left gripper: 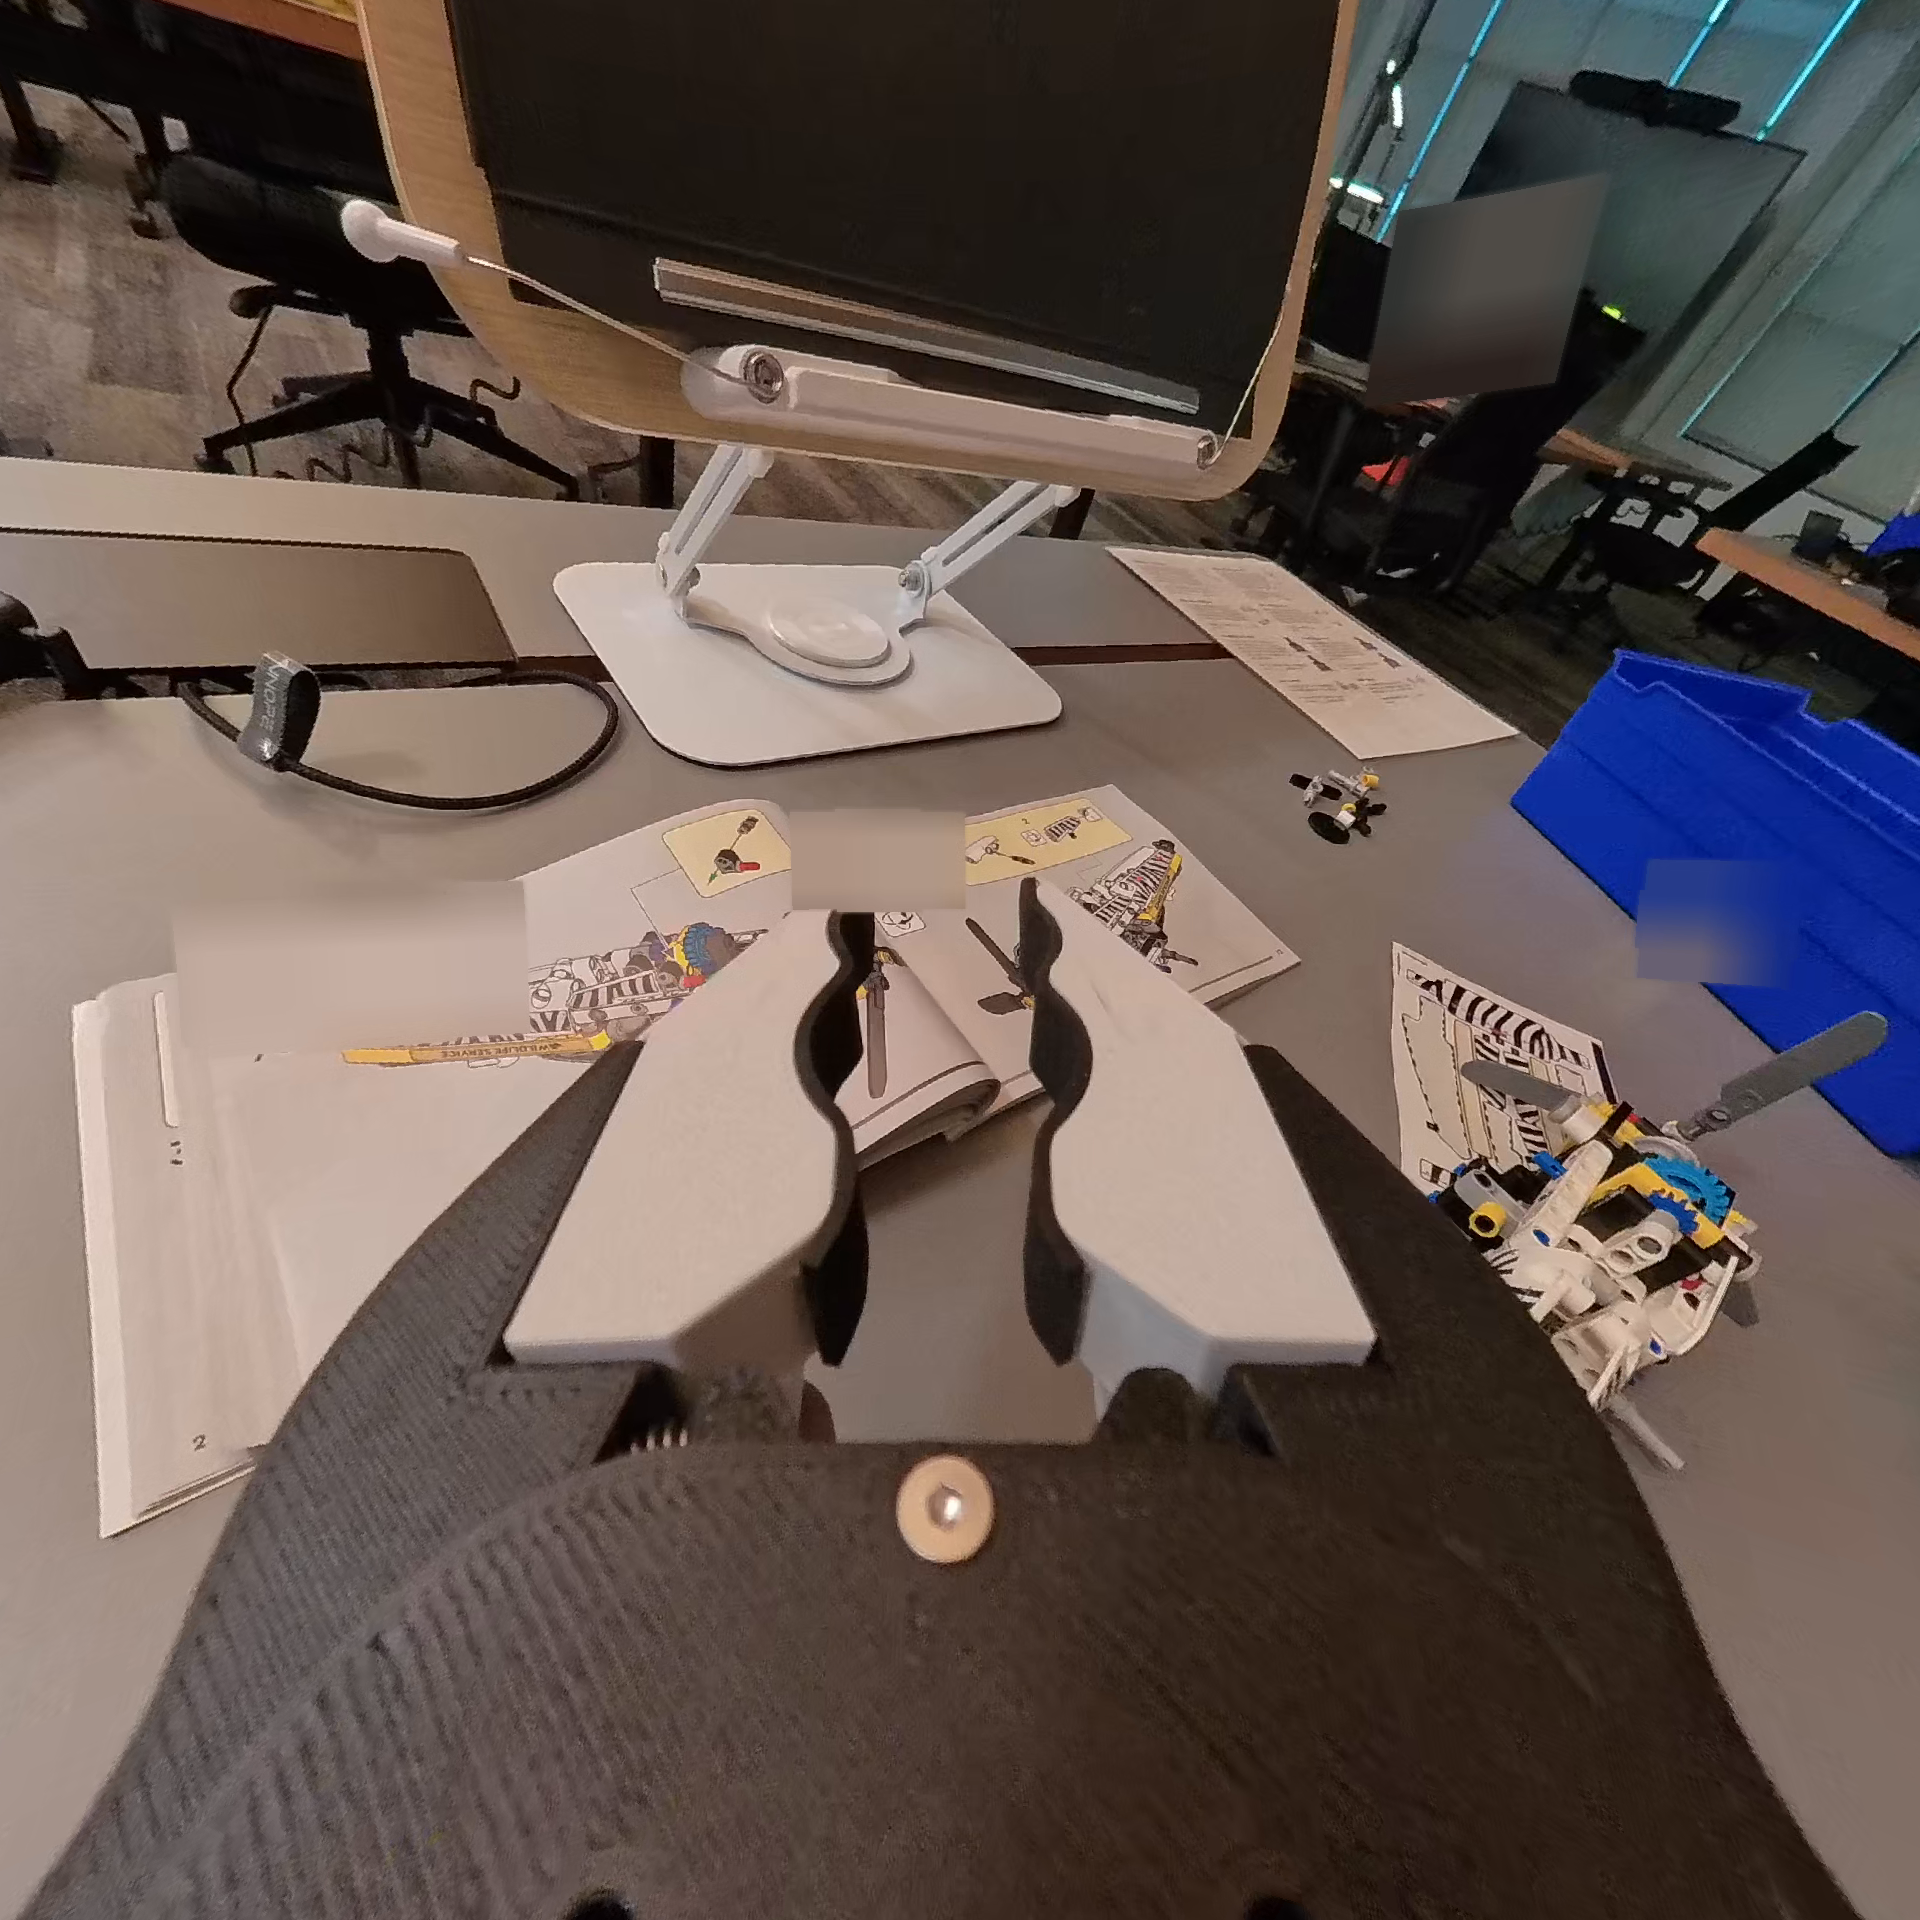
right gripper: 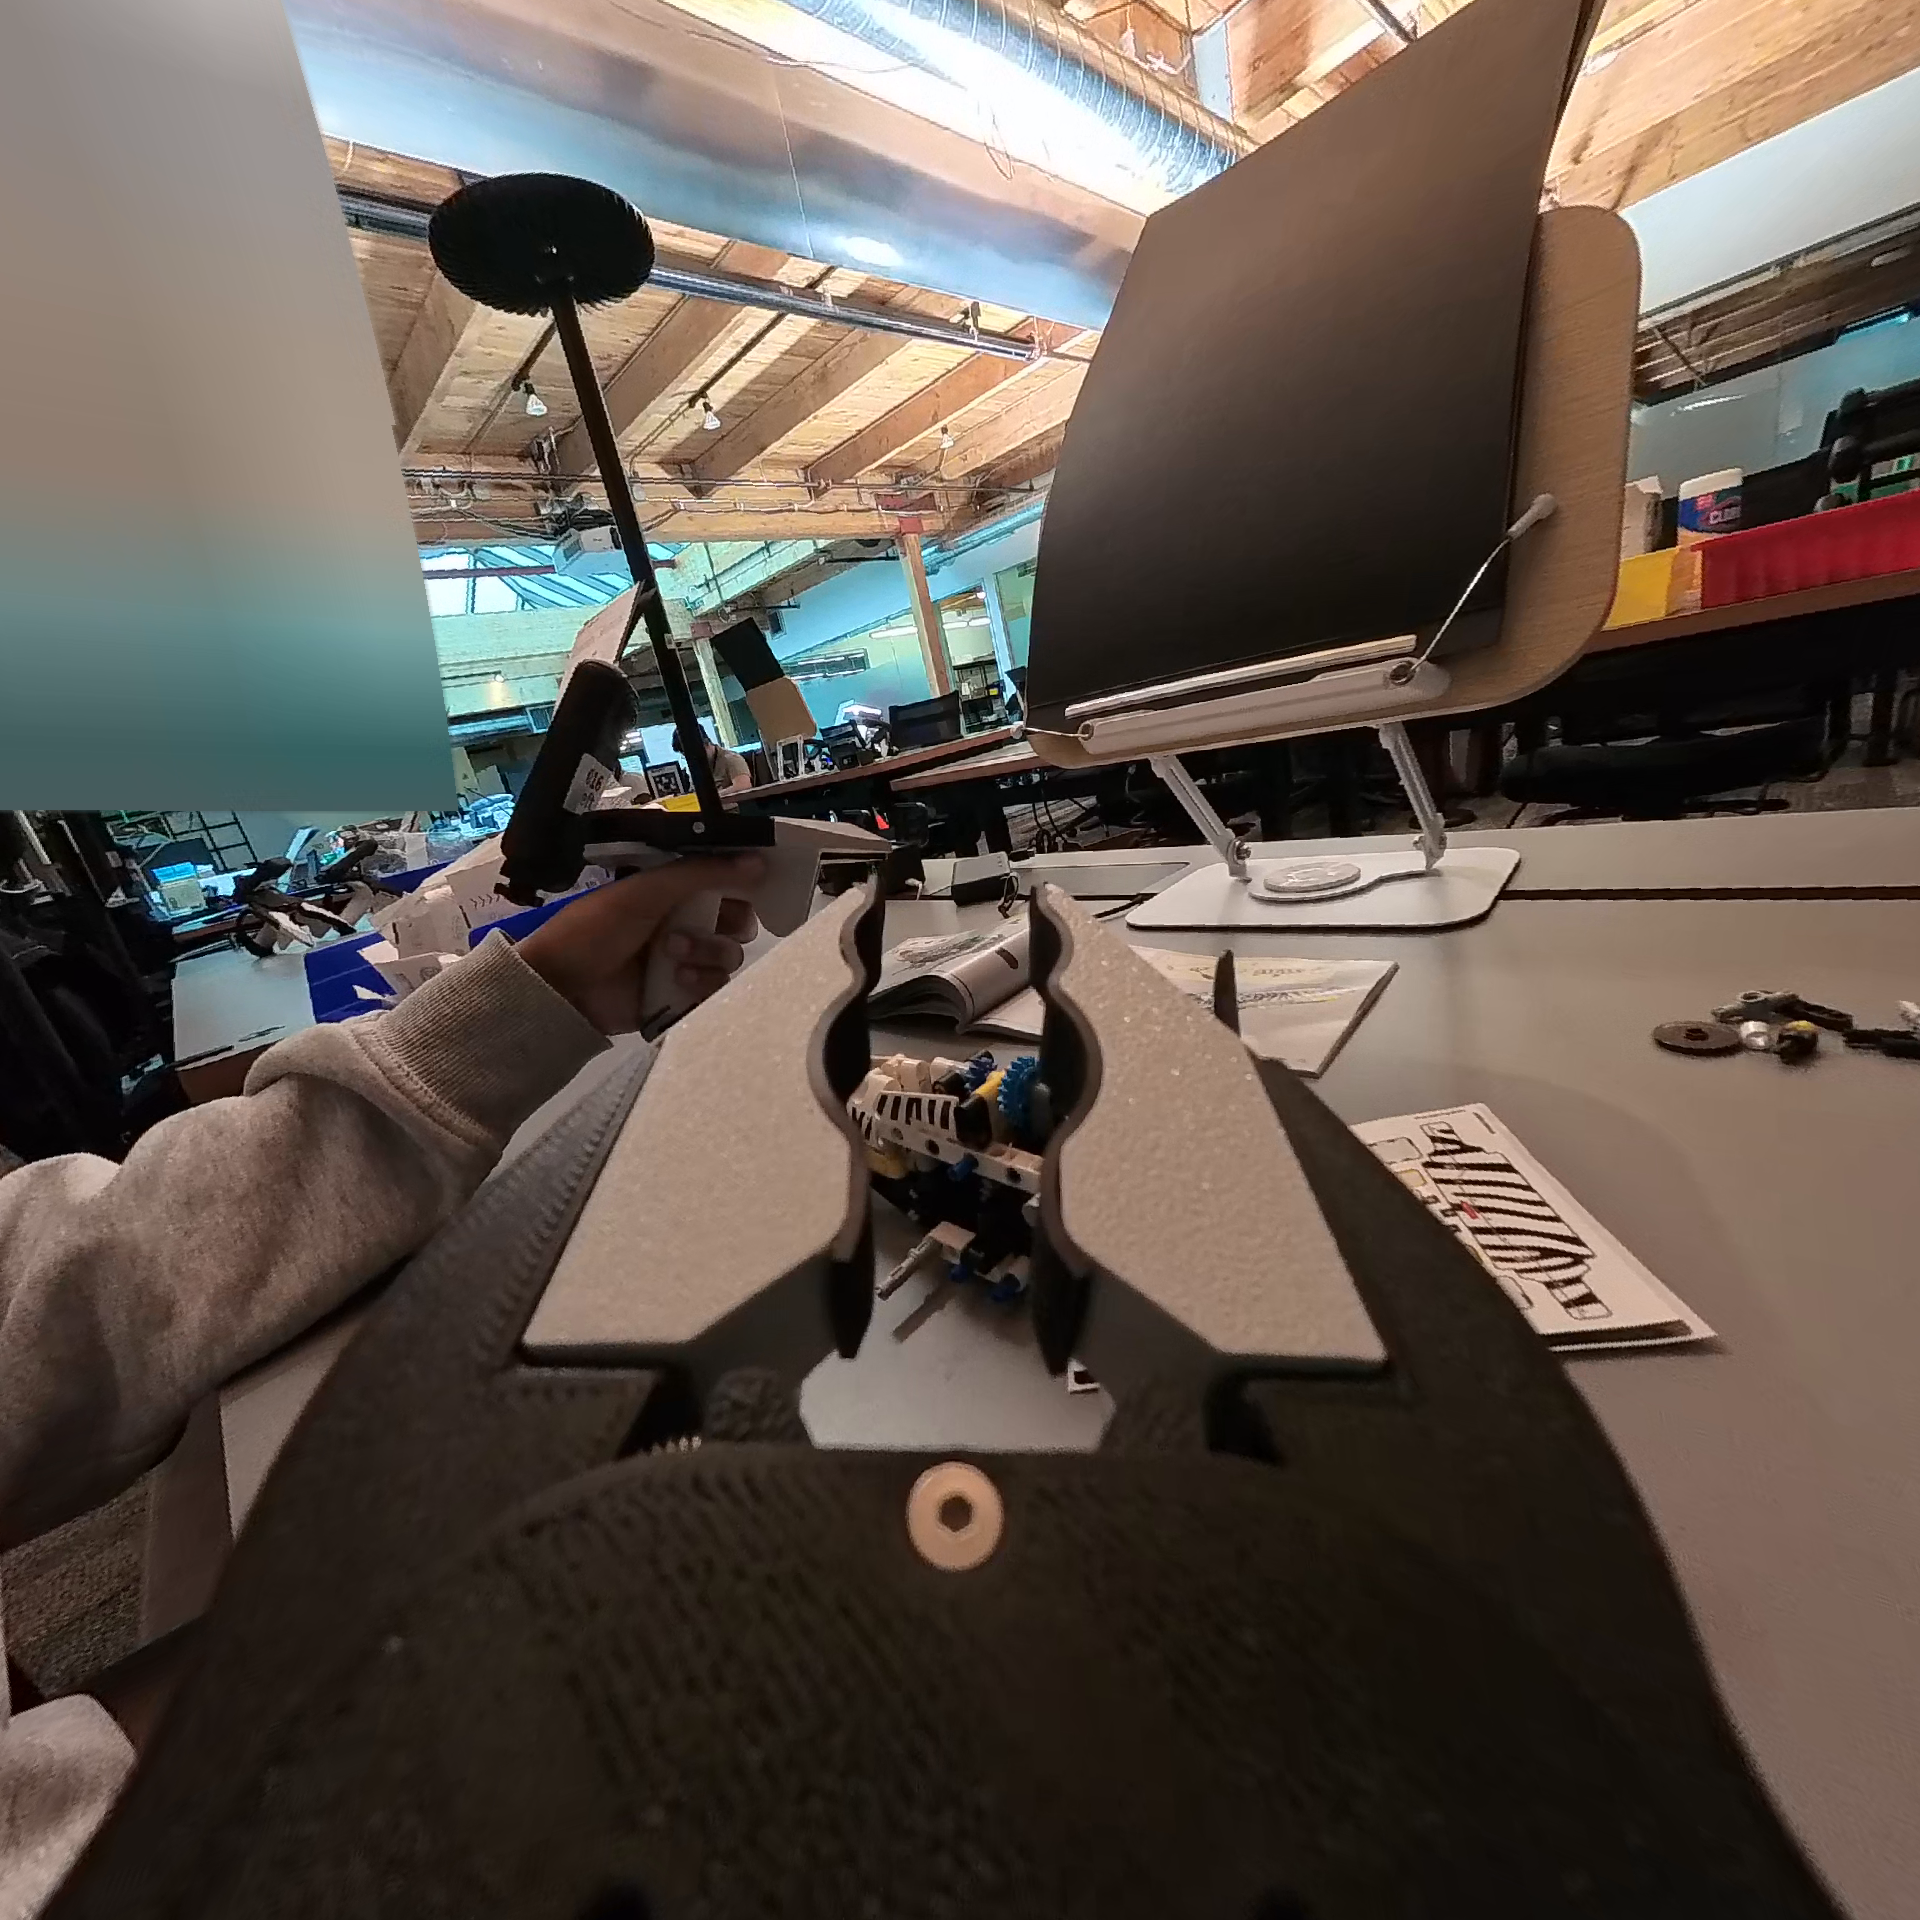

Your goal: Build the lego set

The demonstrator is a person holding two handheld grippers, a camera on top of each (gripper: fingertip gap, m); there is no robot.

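Note:
A partly built lego model (left gripper: 1590,1216), white with zebra stripes, blue gears and a grey blade, lies on the grey table (left gripper: 1299,904) to the right of my left gripper (left gripper: 940,925). That gripper is open and empty, above the open instruction booklet (left gripper: 935,1049). My right gripper (right gripper: 956,914) is open. The model (right gripper: 956,1132) shows through the gap between its jaws, resting on the table, and the jaws are not seen closing on it. A few small loose lego parts (left gripper: 1340,805) lie farther back, and show in the right wrist view (right gripper: 1766,1023).
A striped sticker sheet (left gripper: 1475,1039) lies beside the model. A blue bin (left gripper: 1714,831) stands at the right. A tablet on a white stand (left gripper: 810,665) is at the back, with a black cable (left gripper: 416,769) to its left. A hand (right gripper: 665,935) holds the left gripper.

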